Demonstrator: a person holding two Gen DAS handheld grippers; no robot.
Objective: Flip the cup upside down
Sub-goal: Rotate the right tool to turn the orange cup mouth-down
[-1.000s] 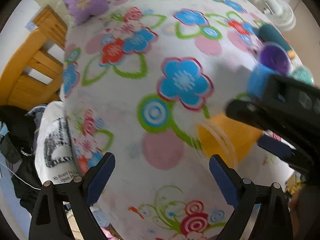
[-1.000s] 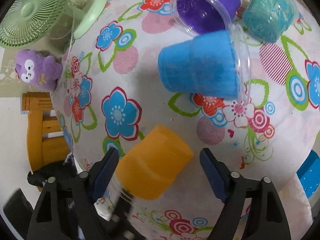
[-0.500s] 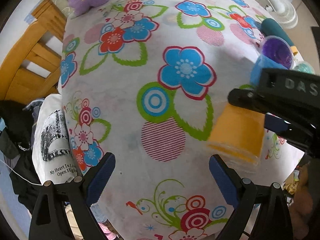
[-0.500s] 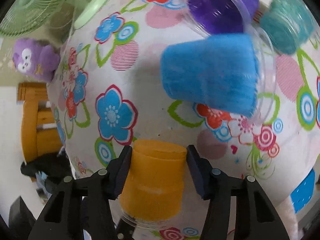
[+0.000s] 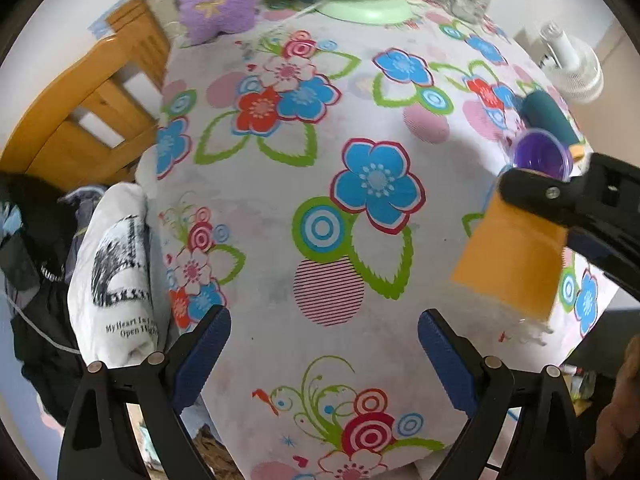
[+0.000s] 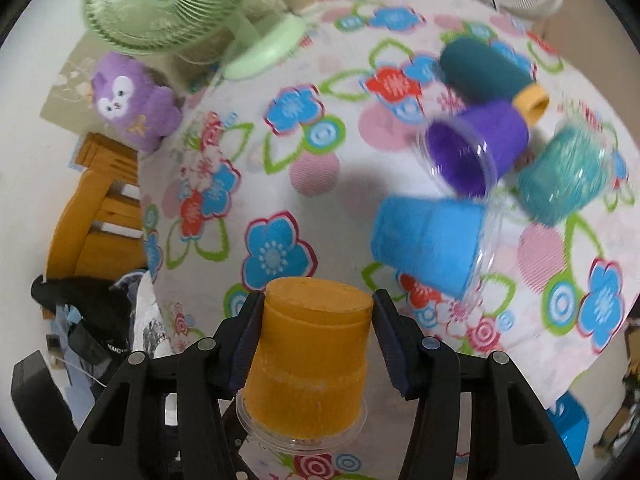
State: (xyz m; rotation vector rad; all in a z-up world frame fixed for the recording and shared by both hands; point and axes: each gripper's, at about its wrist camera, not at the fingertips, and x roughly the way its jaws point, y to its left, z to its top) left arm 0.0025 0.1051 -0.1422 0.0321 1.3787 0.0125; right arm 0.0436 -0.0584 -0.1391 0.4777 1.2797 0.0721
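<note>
While the flowered tablecloth [image 5: 280, 208] fills the space ahead of both sets of fingers, the green fan [image 6: 168, 4] and purple plush toy [image 6: 132, 100] sit far beyond the right fingertips, to their left. Closer ahead and to their right lie the blue cup [image 6: 432, 244] and purple cup [image 6: 476, 148] on their sides. Clamped between the right gripper [image 6: 318, 312] pads, the orange cup [image 6: 308, 364] stands base up, its clear rim nearest the camera, while the left gripper [image 5: 324, 340] is spread wide, holding nothing.

Your orange cup [image 6: 308, 364] looks fuzzy and matt inside a clear glossy plastic shell. Your fingers [image 6: 390, 340] are matt black plastic with ribbed blue pads. Smooth printed cloth covers the surface [image 5: 280, 184].
</note>
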